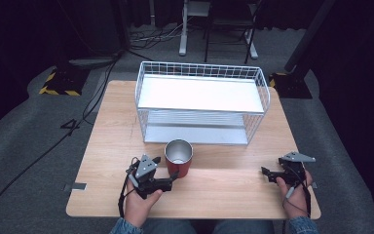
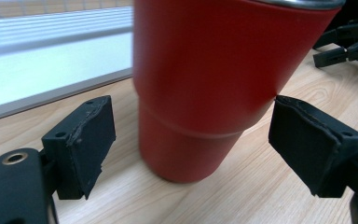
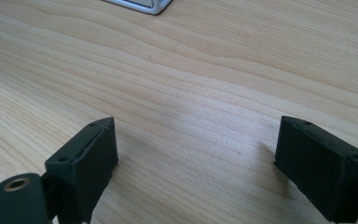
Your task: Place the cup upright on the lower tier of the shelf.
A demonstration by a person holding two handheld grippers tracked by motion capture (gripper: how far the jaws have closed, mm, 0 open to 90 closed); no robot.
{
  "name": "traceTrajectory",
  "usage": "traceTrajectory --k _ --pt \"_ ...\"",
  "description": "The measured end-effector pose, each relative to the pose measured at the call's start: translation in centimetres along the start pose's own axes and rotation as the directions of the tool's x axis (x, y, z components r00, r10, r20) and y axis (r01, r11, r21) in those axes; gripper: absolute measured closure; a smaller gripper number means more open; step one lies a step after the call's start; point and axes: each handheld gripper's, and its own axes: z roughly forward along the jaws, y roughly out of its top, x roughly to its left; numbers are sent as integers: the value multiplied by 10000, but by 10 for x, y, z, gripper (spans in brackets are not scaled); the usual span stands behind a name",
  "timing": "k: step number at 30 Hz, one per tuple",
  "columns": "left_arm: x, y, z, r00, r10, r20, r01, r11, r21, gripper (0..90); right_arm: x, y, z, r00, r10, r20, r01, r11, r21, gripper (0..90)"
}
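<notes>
The red tumbler [image 1: 178,158] stands upright on the worktop [image 1: 224,187], at six o'clock of the wire rack [image 1: 202,102]. The left tool [image 2: 191,140] straddles it, jaws spread, not touching. At four o'clock, well apart, the right tool [image 1: 268,174] rests agape.

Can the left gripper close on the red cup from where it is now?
Probably yes: the left gripper is open with the red cup standing upright between its jaws, nothing in between.

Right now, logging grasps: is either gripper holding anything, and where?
Nothing is held. The left gripper brackets the red tumbler, jaws open; the right gripper is open.
</notes>
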Motion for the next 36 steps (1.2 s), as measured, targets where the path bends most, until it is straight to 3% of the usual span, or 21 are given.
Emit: traceTrajectory --k 4,12,23,28,36 --pt "-6 1 11 9999 89 -67 -88 9999 149 152 0 0 0 10000 -2 0 2 10000 -1 131" --pt "-14 2 32 9967 290 -759 -252 9984 506 107 0 0 0 10000 -6 -7 6 10000 -3 133" --pt "-15 1 46 9943 105 -1057 -77 9996 277 71 0 0 0 10000 -27 -24 27 10000 -22 143" --pt "-16 -2 55 9866 -86 -1630 164 9988 469 78 0 -1 -1 10000 -33 -26 33 10000 -36 148" --pt "-17 -2 55 9871 61 -1602 17 9988 479 138 0 -1 -2 9999 -85 -75 85 10000 -33 149"
